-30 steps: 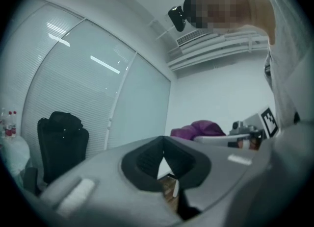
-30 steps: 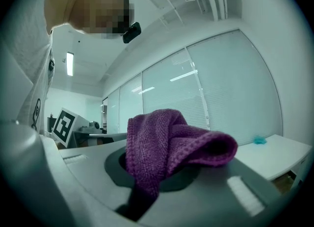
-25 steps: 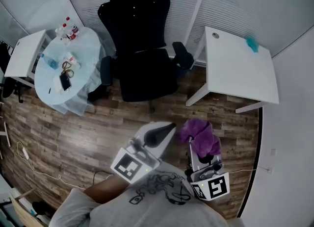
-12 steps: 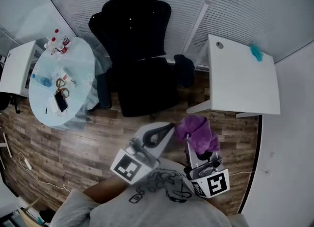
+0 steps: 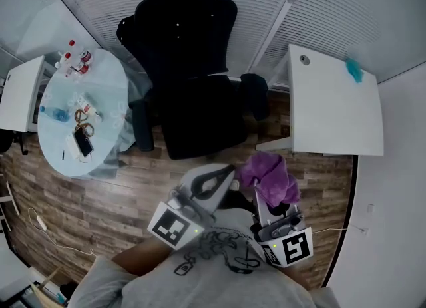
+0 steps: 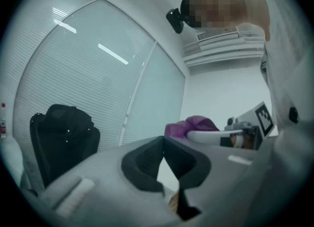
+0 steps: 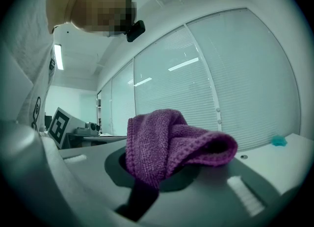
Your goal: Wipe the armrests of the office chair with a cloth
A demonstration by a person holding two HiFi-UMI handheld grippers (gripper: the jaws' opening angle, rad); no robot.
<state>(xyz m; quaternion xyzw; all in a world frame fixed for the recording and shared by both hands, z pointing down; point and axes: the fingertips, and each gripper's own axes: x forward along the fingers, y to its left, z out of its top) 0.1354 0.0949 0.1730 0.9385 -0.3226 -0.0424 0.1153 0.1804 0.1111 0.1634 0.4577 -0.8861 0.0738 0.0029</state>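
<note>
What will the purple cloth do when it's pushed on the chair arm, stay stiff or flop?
Probably flop: the purple cloth folds and droops over the right tongs pinching it. It looks fuzzy and knitted, so it would likely squash flat and grip rather than slide. Seems light, too, since one pinch holds the whole bunch.

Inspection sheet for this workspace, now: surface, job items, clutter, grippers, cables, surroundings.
Surface: wood-plank floor; no stains made out.
Job's things: black office chair, both armrests in view; purple cloth well short of the chair.
Clutter: round table with bottles and a phone; white desk bearing a small teal thing.
Grippers: right gripper shut on the cloth; left gripper shut, empty.
Cables: white cable on the floor at left.
Surroundings: blinds behind the chair.
</note>
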